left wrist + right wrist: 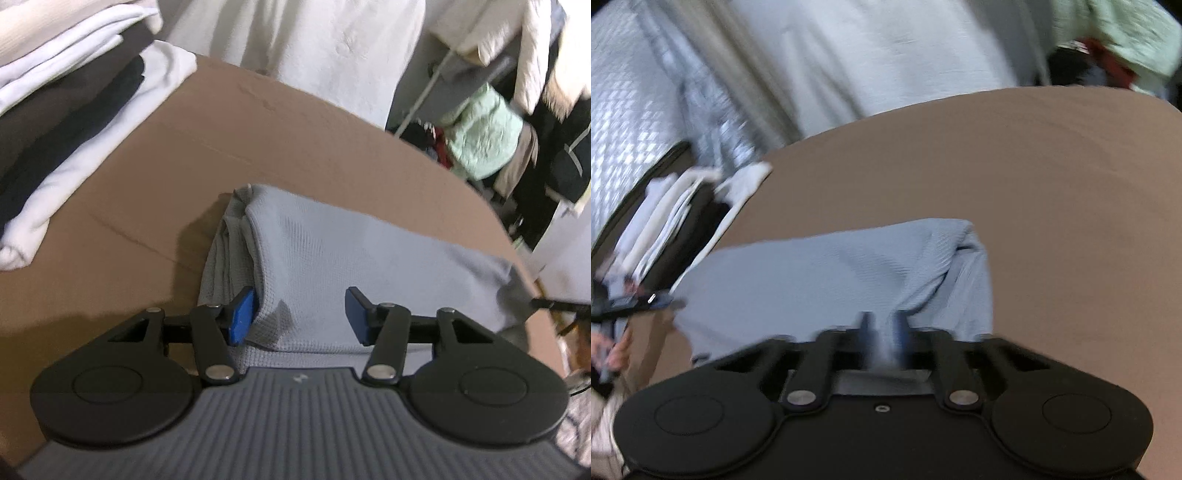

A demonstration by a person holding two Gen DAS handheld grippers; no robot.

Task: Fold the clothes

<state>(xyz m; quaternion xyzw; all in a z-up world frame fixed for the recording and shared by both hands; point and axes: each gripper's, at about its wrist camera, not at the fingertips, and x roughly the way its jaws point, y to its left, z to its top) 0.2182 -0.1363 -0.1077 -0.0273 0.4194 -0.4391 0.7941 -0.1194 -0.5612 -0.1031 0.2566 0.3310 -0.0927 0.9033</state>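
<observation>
A light blue-grey knitted garment (pixel 332 258) lies partly folded on the brown cardboard surface (pixel 240 129). My left gripper (pixel 300 315) is open over its near part, blue pads either side of the cloth; the left pad (pixel 242 314) touches a fold edge. In the right wrist view the same garment (pixel 820 273) is bunched up, and my right gripper (pixel 882 328) is shut on a pinch of it, the picture blurred by motion. The right gripper's tip (pixel 554 304) shows at the garment's right edge in the left view.
A stack of folded white, brown and dark clothes (pixel 66 122) stands at the left of the cardboard, and also shows in the right wrist view (pixel 676 221). White fabric (pixel 314 48) hangs behind. A pile of mixed clothes (pixel 491 136) lies beyond the right edge.
</observation>
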